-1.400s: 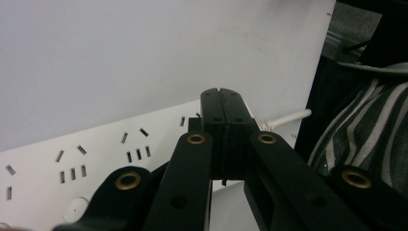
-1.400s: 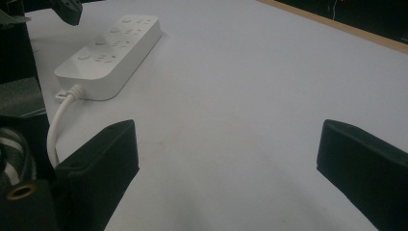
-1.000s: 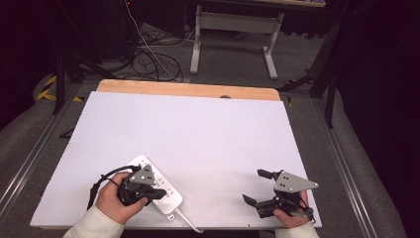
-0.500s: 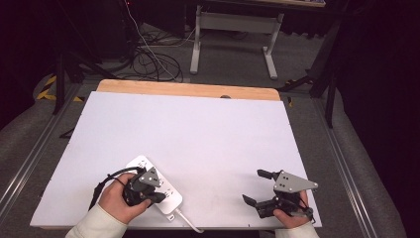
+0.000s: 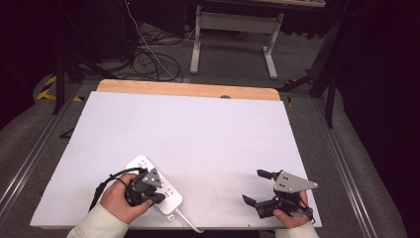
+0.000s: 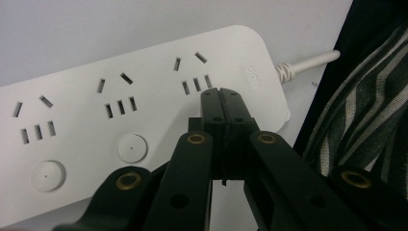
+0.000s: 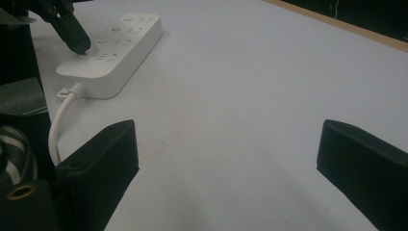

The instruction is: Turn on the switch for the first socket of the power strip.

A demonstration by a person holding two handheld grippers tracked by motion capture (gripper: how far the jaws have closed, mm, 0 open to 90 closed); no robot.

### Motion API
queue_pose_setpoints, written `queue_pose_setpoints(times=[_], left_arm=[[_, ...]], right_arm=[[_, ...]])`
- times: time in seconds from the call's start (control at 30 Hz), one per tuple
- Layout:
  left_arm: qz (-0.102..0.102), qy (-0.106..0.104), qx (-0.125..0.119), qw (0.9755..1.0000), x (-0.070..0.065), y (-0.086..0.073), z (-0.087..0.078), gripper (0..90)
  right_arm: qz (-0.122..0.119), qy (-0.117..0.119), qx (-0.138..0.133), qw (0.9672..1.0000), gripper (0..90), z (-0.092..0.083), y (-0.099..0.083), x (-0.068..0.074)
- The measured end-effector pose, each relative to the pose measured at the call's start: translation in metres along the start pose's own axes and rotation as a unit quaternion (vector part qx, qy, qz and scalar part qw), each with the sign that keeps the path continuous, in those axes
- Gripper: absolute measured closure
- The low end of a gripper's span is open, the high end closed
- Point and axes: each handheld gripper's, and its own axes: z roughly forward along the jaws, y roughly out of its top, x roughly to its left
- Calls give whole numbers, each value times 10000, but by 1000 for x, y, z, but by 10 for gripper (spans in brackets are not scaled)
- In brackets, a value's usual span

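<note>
A white power strip lies at the front left of the white table board, its cable running off the near edge. My left gripper is shut and empty, its closed tips pressed down on the strip's cable end. In the left gripper view the tips touch the strip just below the last socket, with two round buttons to their left. My right gripper rests open and empty at the front right. In its own view the wide-apart jaws frame bare board, with the strip far left.
The white board ends in a wooden strip at the far side. Metal rails run along both sides. Beyond the table are floor cables and a desk frame. Striped clothing hangs at the near edge.
The left gripper has edged slightly along the strip toward its cable end and stays pressed on it. The right gripper has not moved.
</note>
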Motion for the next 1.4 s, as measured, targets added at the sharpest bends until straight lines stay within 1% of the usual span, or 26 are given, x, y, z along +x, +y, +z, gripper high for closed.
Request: queue_pose_setpoints(times=[0.1, 0.17, 0.23, 0.4, 0.73, 0.77, 0.83, 0.93, 1.1, 1.13, 1.17, 1.23, 1.27, 1.33, 1.37, 1.4], left_arm=[[7, 12, -14, 10000, 0, 0, 0, 900], [9, -16, -59, 10000, 1, -1, 1, 900], [-29, -15, -60, 10000, 1, -1, 1, 900], [1, -7, -53, 10000, 0, -1, 1, 900], [16, 72, -69, 9999, 0, -3, 2, 900], [-15, 20, -115, 9999, 0, -3, 3, 900], [-36, -8, -139, 9999, 1, -4, 3, 900], [-28, -6, -135, 9999, 0, -4, 3, 900], [-11, 59, -89, 9999, 0, -3, 3, 900], [-41, 38, -83, 10000, -1, -3, 3, 900], [-65, 69, -74, 9999, -2, -3, 4, 900], [-62, 77, -67, 9999, -2, -3, 4, 900], [-25, 142, -18, 9999, -3, -2, 3, 900], [9, 137, -16, 9999, -4, -2, 4, 900], [17, 226, 13, 9997, -6, -1, 4, 900], [44, 252, 36, 9997, -7, 0, 4, 900]], right_arm=[[-1, 1, 2, 10000, 78, 0, 0, 0], [-11, 5, 10, 10000, 78, 0, 0, 0], [-10, 5, 8, 10000, 78, 0, 0, 0], [-11, 3, 11, 10000, 78, 0, 0, 0], [-1, -9, 10, 10000, 78, 0, 0, 0], [-5, -7, 11, 10000, 78, 0, 0, 1], [-5, -7, 11, 10000, 78, 0, 0, 1], [-4, -8, 11, 10000, 78, 0, 0, 1], [-1, -13, 6, 10000, 78, 0, 0, 1], [-1, -14, 9, 10000, 78, 0, 0, 1], [-3, -10, 10, 10000, 78, 0, 0, 1], [-22, -10, 15, 10000, 78, 0, 0, 1], [-20, -8, 15, 10000, 78, 0, 0, 1], [-1, -7, 13, 10000, 78, 0, 0, 1], [-3, 0, 5, 10000, 78, 1, 0, 1], [-11, -9, 22, 10000, 78, 0, 0, 1]])
